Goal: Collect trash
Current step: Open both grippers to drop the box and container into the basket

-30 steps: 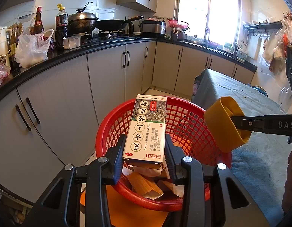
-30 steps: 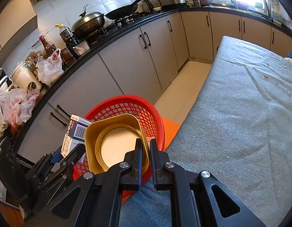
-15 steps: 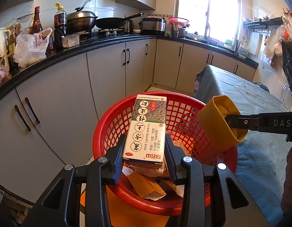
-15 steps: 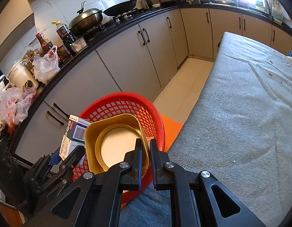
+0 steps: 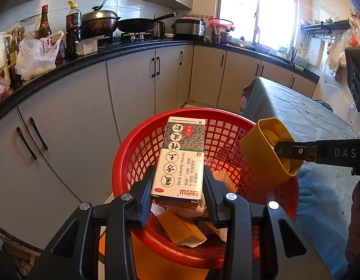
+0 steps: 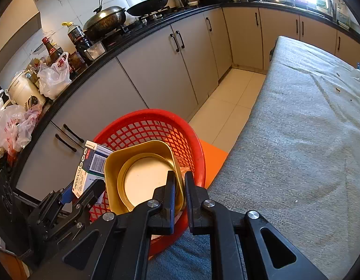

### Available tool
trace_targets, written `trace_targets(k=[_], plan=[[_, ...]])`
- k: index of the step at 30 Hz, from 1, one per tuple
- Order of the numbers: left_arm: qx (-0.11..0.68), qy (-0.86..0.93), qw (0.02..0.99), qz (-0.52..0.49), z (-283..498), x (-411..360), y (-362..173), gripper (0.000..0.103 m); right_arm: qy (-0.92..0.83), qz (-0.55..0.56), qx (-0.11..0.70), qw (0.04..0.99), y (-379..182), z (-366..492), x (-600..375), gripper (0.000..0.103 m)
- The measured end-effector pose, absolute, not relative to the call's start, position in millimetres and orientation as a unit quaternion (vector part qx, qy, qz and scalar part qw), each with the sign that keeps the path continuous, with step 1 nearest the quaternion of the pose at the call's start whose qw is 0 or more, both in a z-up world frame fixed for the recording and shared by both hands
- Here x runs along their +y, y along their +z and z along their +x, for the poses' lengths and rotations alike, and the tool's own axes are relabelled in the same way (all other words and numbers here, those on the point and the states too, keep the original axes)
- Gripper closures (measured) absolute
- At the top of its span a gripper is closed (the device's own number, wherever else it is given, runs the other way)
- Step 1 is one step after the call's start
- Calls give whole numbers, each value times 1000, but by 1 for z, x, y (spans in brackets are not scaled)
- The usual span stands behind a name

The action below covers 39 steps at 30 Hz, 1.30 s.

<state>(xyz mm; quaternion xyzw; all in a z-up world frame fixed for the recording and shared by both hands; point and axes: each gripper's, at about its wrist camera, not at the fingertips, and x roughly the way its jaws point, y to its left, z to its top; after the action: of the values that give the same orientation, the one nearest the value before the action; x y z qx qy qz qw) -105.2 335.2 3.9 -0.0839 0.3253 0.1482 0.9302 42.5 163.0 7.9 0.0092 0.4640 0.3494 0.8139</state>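
Here: cardboard box, yellow plastic tub above red mesh basket.

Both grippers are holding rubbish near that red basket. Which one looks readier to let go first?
Probably the left gripper: its medicine box hangs squarely over the red basket. The right gripper's yellow cup sits nearer the rim.

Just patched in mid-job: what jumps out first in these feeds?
The red basket fills the centre, already holding paper scraps. The left gripper grips a box above it, and the right gripper pinches a yellow tub by its rim over the basket's edge.
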Motion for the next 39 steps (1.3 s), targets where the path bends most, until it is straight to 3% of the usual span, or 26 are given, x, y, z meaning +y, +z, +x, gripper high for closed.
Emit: trace_targets(k=[27,39], plan=[[325,150,930,-80,-104,337,0,65,352,8,459,816,10,37,166,90],[309,162,934,-79,-111,335,14,44,354,23,425,833,38,27,146,79]])
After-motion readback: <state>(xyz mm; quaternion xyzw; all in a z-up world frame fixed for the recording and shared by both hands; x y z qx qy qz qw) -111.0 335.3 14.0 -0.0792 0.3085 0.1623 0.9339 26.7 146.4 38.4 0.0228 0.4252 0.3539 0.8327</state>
